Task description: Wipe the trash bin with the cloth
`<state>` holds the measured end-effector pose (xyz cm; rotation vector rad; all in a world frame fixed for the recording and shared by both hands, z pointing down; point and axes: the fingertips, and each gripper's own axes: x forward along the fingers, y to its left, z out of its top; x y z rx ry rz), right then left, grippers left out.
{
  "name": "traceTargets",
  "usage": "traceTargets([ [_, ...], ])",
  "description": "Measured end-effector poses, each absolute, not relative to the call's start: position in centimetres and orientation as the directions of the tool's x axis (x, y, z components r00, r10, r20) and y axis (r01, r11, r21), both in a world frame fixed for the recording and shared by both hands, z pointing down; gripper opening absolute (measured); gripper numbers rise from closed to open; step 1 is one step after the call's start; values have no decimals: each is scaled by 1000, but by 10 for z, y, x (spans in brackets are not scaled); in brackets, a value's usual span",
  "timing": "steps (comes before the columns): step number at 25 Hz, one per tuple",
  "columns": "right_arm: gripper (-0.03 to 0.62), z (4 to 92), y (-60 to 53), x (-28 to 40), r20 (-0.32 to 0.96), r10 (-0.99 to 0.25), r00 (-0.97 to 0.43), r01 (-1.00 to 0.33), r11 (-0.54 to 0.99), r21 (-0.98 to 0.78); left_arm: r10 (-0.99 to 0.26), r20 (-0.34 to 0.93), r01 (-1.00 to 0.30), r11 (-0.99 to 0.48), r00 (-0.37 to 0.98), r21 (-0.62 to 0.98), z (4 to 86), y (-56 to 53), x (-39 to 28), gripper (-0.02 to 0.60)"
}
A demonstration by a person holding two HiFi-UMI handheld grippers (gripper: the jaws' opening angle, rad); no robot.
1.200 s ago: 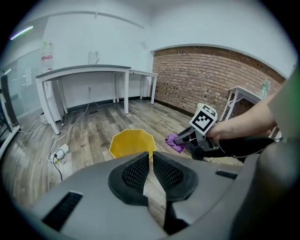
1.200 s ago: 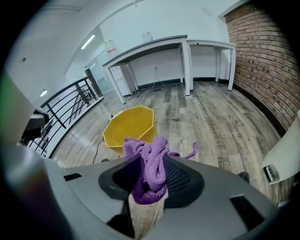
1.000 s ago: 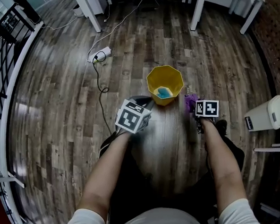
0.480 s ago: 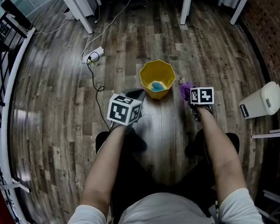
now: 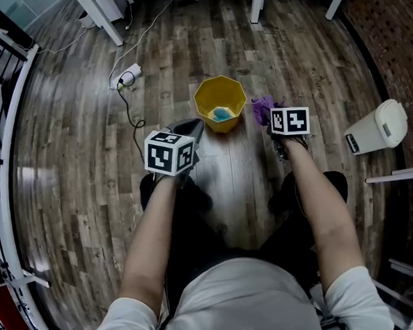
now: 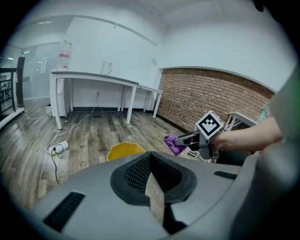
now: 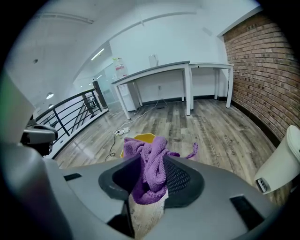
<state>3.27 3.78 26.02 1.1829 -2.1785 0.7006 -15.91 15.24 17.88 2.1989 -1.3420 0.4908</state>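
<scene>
Right gripper (image 5: 269,116) pinches crumpled purple cloth (image 7: 149,171).
Yellow plastic trash bin (image 5: 204,97) sits just to its left; left gripper (image 5: 192,129) pressed together, empty.

Yellow trash bin (image 5: 206,98) stands upright; bunched purple cloth (image 5: 261,108) held just beside.

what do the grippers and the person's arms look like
Both the left gripper and right gripper are grey plastic tongs with dark mesh-textured pads. Each carries a white cube printed with black square markers. The person wears a light short-sleeved shirt; the forearms are bare.
</scene>
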Motion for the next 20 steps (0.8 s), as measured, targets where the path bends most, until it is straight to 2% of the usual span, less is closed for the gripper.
traceTargets([
  [8, 144, 226, 52, 51, 645, -614, -455, -870, 460, -177, -725, 501, -880, -408, 474, 243, 155, 172, -138, 5],
  [20, 144, 165, 80, 49, 507, -679, -531, -845, 465, -263, -750, 427, -864, -443, 504, 241, 123, 201, -121, 5],
])
